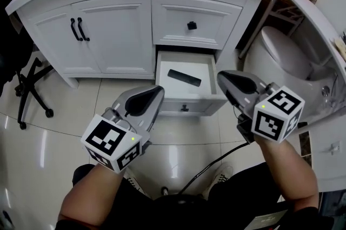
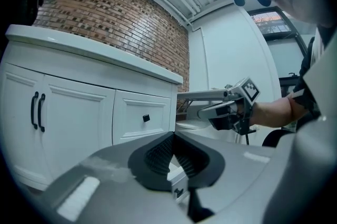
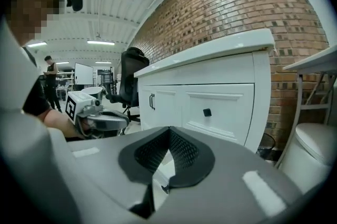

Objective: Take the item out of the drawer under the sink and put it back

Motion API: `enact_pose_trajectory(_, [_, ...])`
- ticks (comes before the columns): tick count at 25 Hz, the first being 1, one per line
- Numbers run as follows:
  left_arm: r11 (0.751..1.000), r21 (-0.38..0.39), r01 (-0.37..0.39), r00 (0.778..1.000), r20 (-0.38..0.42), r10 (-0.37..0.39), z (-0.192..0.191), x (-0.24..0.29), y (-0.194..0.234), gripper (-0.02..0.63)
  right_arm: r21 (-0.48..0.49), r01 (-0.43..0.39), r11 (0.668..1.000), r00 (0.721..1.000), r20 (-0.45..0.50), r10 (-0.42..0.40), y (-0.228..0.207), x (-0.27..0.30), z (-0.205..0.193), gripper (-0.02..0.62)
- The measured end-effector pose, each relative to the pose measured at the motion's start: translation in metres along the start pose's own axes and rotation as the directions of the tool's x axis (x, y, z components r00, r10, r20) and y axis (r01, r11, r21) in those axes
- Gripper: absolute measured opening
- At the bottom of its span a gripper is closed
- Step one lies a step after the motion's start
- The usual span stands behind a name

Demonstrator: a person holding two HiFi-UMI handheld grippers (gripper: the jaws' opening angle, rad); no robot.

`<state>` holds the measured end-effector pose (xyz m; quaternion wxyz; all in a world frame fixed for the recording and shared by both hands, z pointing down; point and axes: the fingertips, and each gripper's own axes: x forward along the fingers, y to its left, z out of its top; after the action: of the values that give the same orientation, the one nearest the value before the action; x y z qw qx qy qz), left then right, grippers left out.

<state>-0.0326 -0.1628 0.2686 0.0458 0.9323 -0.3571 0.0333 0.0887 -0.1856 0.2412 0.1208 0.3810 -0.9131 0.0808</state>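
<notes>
The lower drawer [image 1: 161, 71] of the white sink cabinet is pulled out. A flat black item [image 1: 184, 78] lies on its floor. My left gripper [image 1: 157, 93] hovers just in front of the drawer's left front corner, shut and empty. Its pads [image 2: 158, 154] meet at the tips with nothing between them. My right gripper [image 1: 222, 79] is beside the drawer's right edge, also shut with nothing in it. From the right gripper view the pads [image 3: 184, 152] touch at the tip. Neither gripper touches the item.
Above the open drawer is a closed drawer with a black knob [image 1: 191, 25]; double doors with black handles [image 1: 79, 28] are to its left. A toilet [image 1: 286, 58] stands close on the right, an office chair base [image 1: 32, 91] on the left. A black cable [image 1: 216, 160] crosses the tiled floor.
</notes>
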Motion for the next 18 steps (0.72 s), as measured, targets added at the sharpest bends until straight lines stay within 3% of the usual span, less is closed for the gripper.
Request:
enact_pose_trajectory(5, [1.000,0.007,-0.003,1.000,0.009,0.003,0.003,-0.001,-0.003,0.005,0.029,-0.008,1.000,1.000,0.023,0.007,0.021,-0.013,-0.013,0.007])
enact_pose_trajectory(18, [0.998,0.066,0.003,1.000,-0.012,-0.002,-0.002,0.007,-0.016,0.005,0.029,0.021,0.999,0.998,0.057,-0.023,0.025,-0.017,-0.035,0.008])
